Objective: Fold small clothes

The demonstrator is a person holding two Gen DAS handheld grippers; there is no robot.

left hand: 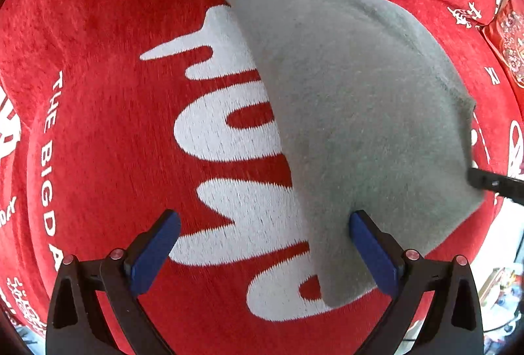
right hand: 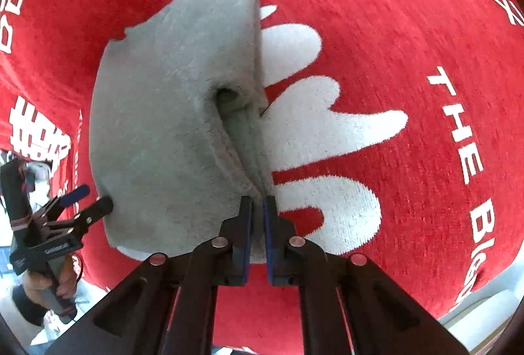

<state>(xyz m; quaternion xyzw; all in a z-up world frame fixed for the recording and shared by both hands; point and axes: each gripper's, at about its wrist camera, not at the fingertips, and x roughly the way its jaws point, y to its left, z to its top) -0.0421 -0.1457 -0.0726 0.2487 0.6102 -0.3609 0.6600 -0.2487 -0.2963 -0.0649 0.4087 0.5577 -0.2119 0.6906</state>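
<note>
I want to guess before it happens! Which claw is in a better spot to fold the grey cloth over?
Probably the right claw. It is already pinched shut on the grey cloth's edge, so it could carry it across. The left claw stands open, gripping nothing.

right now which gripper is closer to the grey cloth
Right. The right gripper is shut on an edge fold of the grey cloth. The left gripper is open above its other side, one finger over the cloth, gripping nothing.
</note>
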